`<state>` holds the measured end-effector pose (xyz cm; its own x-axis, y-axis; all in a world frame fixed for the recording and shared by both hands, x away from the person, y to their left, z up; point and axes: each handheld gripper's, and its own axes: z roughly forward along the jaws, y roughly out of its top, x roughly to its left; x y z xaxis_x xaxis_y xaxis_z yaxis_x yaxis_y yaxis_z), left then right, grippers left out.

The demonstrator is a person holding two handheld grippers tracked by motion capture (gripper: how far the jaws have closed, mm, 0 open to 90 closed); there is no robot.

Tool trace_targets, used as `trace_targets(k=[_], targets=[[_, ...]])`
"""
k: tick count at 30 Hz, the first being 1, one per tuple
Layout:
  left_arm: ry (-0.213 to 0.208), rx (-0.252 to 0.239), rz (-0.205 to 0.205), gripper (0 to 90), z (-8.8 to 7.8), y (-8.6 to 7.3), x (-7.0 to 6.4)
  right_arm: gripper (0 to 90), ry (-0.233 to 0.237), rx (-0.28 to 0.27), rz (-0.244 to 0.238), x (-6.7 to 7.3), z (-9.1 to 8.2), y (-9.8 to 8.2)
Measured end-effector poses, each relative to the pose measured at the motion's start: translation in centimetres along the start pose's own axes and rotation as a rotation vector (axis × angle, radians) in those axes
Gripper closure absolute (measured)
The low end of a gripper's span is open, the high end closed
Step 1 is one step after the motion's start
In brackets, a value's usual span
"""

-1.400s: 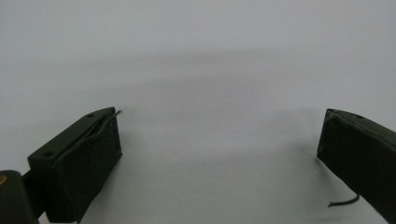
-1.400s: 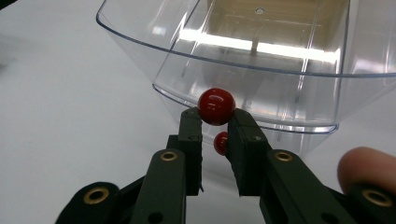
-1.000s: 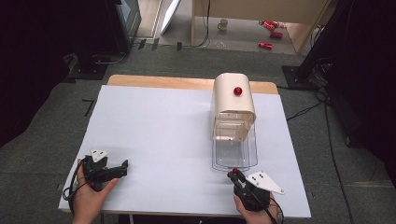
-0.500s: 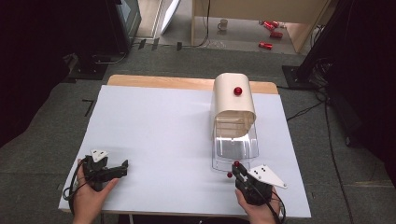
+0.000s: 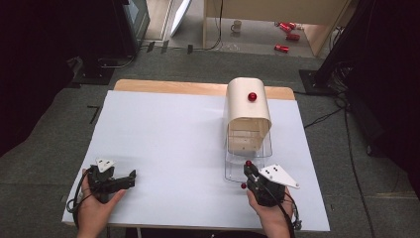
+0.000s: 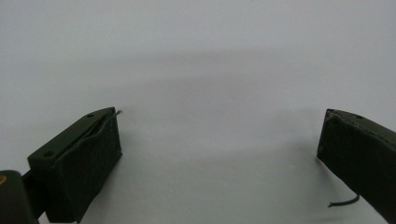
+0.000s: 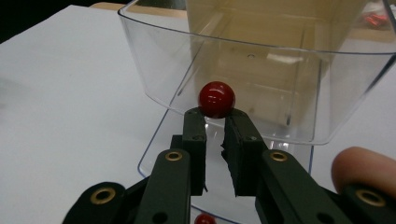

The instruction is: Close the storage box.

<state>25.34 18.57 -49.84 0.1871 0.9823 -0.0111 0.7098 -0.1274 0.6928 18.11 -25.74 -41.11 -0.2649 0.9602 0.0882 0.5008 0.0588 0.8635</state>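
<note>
The right gripper (image 7: 215, 115) pinches a red knob (image 7: 216, 99), hiding its stem. Since before, the clear drawer (image 7: 261, 88) lifted. The left gripper (image 6: 219, 149) stays spread.

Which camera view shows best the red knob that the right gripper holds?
The right gripper view: the red knob sits large and sharp between the right gripper's jaw tips, against the clear drawer. In the high view it is a tiny red dot.
</note>
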Motion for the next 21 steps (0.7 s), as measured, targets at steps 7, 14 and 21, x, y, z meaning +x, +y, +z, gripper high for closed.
trace_targets(k=[7, 14, 21], targets=[[-0.001, -0.001, -0.001, 0.0, 0.0, 0.0, 0.0, 80.4, -0.014, -0.001, 0.023, -0.7, 1.1, 0.8], [-0.001, -0.001, -0.001, 0.0, 0.0, 0.0, 0.0, 80.4, -0.027, 0.007, 0.030, -1.3, 2.6, 1.9], [-0.001, -0.001, 0.000, 0.0, 0.0, 0.0, 0.0, 80.4, -0.034, 0.011, 0.033, -1.7, 3.8, 2.7]])
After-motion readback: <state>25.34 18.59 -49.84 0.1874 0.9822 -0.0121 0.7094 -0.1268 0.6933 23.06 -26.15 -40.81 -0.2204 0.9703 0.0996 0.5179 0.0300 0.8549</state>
